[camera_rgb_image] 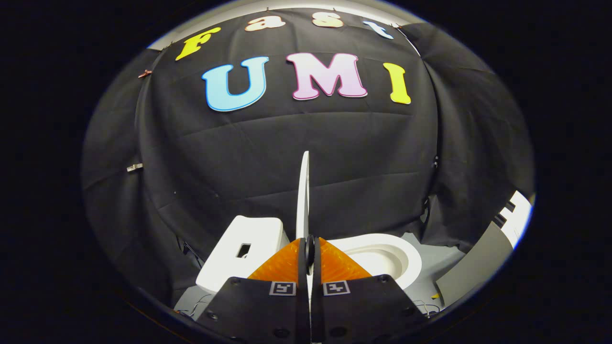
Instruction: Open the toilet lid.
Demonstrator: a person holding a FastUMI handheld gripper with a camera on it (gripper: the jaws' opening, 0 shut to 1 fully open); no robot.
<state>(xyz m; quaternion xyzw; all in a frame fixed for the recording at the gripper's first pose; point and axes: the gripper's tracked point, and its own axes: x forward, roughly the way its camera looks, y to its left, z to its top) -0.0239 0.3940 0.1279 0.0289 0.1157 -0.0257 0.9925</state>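
- Tool [310, 248]: the two orange fingers [282, 265] are drawn nearly together, pinching the thin edge of the toilet lid [303, 191] between them. Both pads sit against it, one on each face.
- Toilet lid: white, seen edge-on, standing upright. It rises straight from the fingertips in front of the black cloth wall [363, 157]. Its top edge is free, with nothing touching it.
- Toilet bowl [382, 255]: on the right of the lid, just beyond the right finger. The white rim is exposed and the opening is uncovered.
- Tank [244, 253]: white block on the left of the lid, close behind the left finger. It has a small dark rectangular opening on its near face.
- Room: open space above the lid and over the bowl; the tank crowds the left side.
- Grey floor [430, 277] shows past the bowl, running to the foot of the cloth wall.
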